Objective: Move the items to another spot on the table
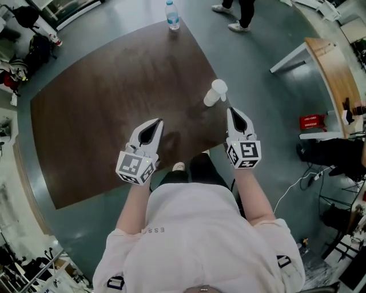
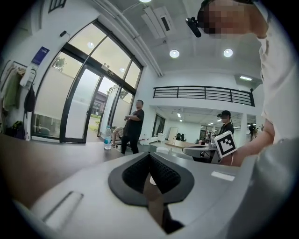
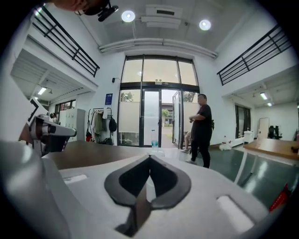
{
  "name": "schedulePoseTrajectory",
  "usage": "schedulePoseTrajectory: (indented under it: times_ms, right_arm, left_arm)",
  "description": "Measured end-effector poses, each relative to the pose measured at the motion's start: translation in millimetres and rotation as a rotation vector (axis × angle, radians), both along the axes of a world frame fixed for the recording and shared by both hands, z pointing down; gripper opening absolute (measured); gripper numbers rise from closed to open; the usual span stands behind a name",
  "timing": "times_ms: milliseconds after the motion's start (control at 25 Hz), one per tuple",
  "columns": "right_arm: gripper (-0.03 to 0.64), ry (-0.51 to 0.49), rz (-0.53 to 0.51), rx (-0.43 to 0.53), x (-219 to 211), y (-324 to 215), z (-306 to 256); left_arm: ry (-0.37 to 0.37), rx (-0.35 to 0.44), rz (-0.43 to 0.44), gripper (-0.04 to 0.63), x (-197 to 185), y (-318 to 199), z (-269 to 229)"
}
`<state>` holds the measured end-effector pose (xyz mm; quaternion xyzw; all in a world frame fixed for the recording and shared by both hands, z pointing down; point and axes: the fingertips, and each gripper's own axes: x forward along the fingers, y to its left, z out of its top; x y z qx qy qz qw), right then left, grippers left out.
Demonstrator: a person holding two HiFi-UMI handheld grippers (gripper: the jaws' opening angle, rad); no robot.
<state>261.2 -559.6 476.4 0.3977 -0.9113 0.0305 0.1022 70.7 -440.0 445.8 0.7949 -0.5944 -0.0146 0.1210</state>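
Observation:
A white cup [image 1: 215,92] stands near the right edge of the dark wooden table [image 1: 103,109]. A clear water bottle [image 1: 172,15] with a blue label stands at the table's far edge, and it also shows far off as the bottle [image 2: 108,137] in the left gripper view and as the bottle [image 3: 154,138] in the right gripper view. My right gripper [image 1: 230,110] is just short of the cup, its jaw tips together and nothing held. My left gripper [image 1: 158,121] hovers over the table's near edge, also shut and empty. Both pairs of jaws, the left gripper's [image 2: 149,155] and the right gripper's [image 3: 150,156], meet at their tips.
A person [image 1: 240,14] stands on the floor beyond the table's far corner. A light wooden table [image 1: 331,68] and a red box [image 1: 311,121] are off to the right. Cables and gear lie on the floor at the right.

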Motion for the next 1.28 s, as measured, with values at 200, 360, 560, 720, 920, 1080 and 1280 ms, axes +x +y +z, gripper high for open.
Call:
schedulePoseTrajectory:
  times_ms: [200, 360, 560, 720, 920, 1080, 1280]
  right_arm:
    - [-0.012, 0.000, -0.015, -0.042, 9, 35, 12]
    - [-0.012, -0.004, -0.058, -0.066, 8, 58, 17]
    - [-0.012, -0.015, -0.146, -0.075, -1, 101, 16]
    - [-0.012, -0.022, -0.233, -0.083, 5, 146, 16]
    - [-0.012, -0.028, -0.331, -0.075, 11, 205, 15]
    - [-0.012, -0.024, -0.404, -0.090, 10, 256, 17]
    - [-0.012, -0.020, -0.490, -0.083, -4, 310, 10]
  left_arm:
    - [-0.001, 0.005, 0.006, 0.014, 7, 21, 0]
    - [-0.004, 0.003, -0.012, 0.014, 16, 49, 1]
    - [-0.002, 0.007, -0.064, 0.014, 32, 99, -4]
    - [-0.019, 0.004, -0.098, 0.014, 59, 145, -2]
    - [-0.038, 0.000, -0.201, 0.014, 70, 214, 3]
    - [-0.026, -0.022, -0.296, 0.014, 72, 277, 9]
    - [-0.033, -0.003, -0.387, 0.014, 60, 335, -2]
